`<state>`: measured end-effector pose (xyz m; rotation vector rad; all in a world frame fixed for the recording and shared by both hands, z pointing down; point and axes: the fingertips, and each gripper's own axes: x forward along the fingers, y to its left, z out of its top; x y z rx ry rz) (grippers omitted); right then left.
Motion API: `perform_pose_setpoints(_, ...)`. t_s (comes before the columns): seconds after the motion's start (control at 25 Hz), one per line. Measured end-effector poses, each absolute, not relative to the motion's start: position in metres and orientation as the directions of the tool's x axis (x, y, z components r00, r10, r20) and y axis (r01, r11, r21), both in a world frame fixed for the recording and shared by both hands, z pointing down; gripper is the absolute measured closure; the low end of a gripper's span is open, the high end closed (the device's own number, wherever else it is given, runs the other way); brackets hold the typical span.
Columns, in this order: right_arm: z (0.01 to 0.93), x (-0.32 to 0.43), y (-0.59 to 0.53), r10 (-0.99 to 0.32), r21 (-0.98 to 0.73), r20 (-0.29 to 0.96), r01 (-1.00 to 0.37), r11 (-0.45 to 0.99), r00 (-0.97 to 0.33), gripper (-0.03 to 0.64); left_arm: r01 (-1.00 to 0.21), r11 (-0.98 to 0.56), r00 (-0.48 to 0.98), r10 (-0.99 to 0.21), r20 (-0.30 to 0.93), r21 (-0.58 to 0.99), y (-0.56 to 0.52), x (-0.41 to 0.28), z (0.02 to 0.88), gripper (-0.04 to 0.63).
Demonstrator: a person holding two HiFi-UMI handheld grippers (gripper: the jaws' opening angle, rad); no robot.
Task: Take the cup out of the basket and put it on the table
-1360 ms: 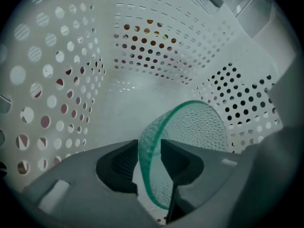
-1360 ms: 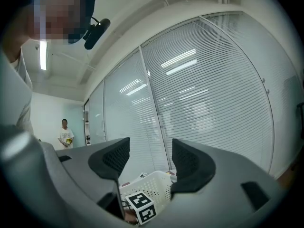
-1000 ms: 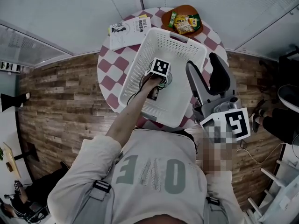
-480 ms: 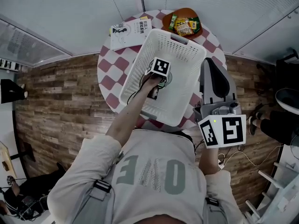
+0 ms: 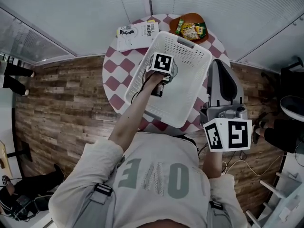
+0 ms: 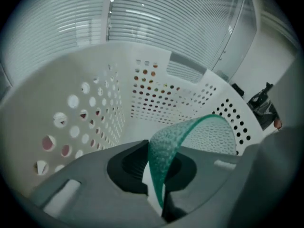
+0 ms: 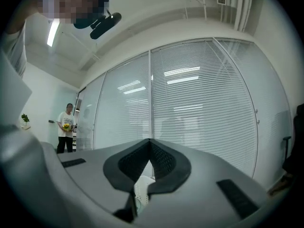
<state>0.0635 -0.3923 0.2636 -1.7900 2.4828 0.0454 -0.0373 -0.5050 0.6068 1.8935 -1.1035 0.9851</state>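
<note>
Green translucent dimpled cup (image 6: 167, 144), rim clamped in jaws, inside white perforated basket (image 5: 200, 52) on checkered table (image 5: 115, 73).

Wood floor (image 5: 61, 103), checkered table (image 5: 115, 75), glass walls (image 7: 118, 113) w/ blinds (image 7: 204, 103).

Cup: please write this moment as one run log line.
left claw: shut on cup wall | cup: inside basket, not on table | right claw: shut, empty

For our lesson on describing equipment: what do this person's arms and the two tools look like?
The left tool and right tool are grey, with dark ribbed pads. Each carries a white cube bearing black square markers. A thin dark cable trails from the left one. The person wears a pale top with loose sleeves.
</note>
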Motion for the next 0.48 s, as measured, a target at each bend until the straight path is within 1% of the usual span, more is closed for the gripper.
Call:
perform_pose_setpoints(0.12,0.261,0.061,-0.389,-0.943,-0.011,-0.090,-0.947,0.321,-0.319,0.609,-0.916,-0.340,0.359,-0.460,0.812,0.213,-0.514,-0.046,0.572,0.572)
perform_pose_setpoints(0.24,0.257,0.056,-0.388,-0.937,-0.007,-0.097,-0.941,0.339,-0.337,0.609,-0.916,-0.335,0.383,-0.572,0.725,0.220,-0.520,-0.052,0.525,0.572)
perform_pose_setpoints(0.36,0.252,0.049,-0.387,-0.928,0.004,-0.109,-0.934,0.358,-0.357,0.609,-0.914,-0.340,0.401,-0.676,0.619,0.221,-0.520,-0.060,0.470,0.572)
perform_pose_setpoints(0.48,0.246,0.042,-0.384,-0.918,0.025,-0.124,-0.926,0.376,-0.376,0.609,-0.917,-0.351,0.399,-0.781,0.481,0.191,-0.510,-0.070,0.406,0.572)
